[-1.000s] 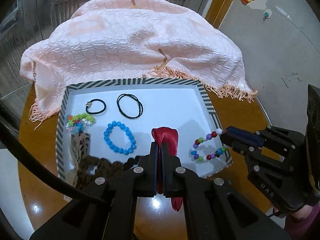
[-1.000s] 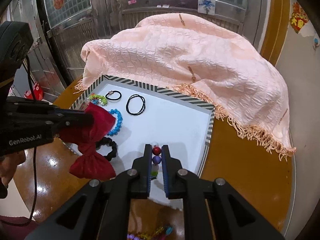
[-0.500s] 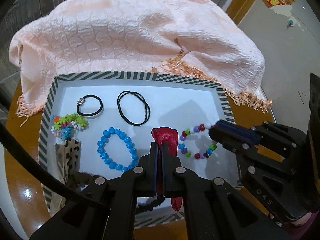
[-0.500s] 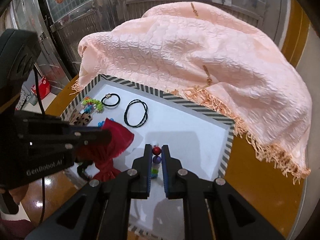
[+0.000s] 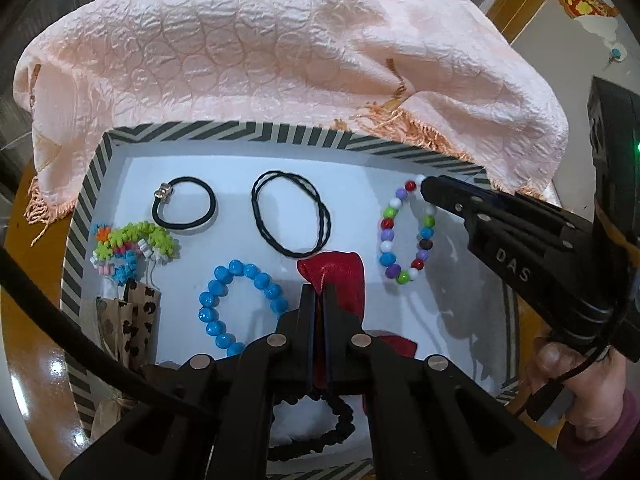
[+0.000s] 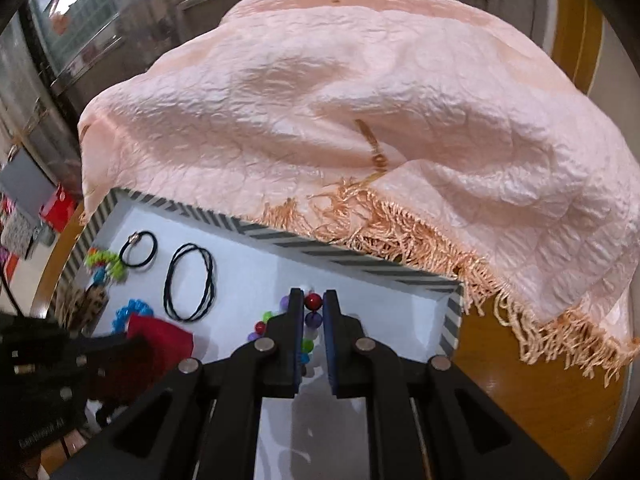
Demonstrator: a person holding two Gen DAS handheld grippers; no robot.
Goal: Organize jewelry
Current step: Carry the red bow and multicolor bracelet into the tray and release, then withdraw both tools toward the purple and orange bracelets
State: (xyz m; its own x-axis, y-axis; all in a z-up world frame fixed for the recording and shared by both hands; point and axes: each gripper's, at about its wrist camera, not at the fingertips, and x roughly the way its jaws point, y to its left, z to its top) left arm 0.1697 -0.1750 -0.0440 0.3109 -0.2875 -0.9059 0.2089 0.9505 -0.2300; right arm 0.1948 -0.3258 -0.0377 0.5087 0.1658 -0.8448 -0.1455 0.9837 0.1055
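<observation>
- Tray point(image 5: 93, 184) with a striped rim and white floor sits on a brown table point(image 6: 552, 408); every place below is given from this tray
- Left gripper point(image 5: 319, 292) hangs over the tray's near half, its jaws pressed together on a red bow point(image 5: 340, 276), which sticks out past the fingertips
- Right gripper point(image 6: 311, 300) reaches in over the tray's right side, pinching a multicoloured bead bracelet point(image 5: 404, 232) by a red bead at its top; the loop hangs down over the white floor
- A hand point(image 5: 576, 396) in a dark pink sleeve holds the right gripper's handle just off the tray's right edge
- Inside the tray, far left: a black hair tie with a metal clasp point(image 5: 186, 204); beside it, towards the middle, a thin black double loop point(image 5: 292, 218)
- Along the left wall: a bright spiky bracelet point(image 5: 132, 242) and a leopard-print piece point(image 5: 138, 320) nearer the front
- A blue bead bracelet point(image 5: 236, 308) lies just left of the left gripper, and a black scrunchie point(image 5: 332, 428) shows under it
- A pink fringed cloth point(image 5: 280, 48) lies heaped behind the tray, overhanging its far rim
</observation>
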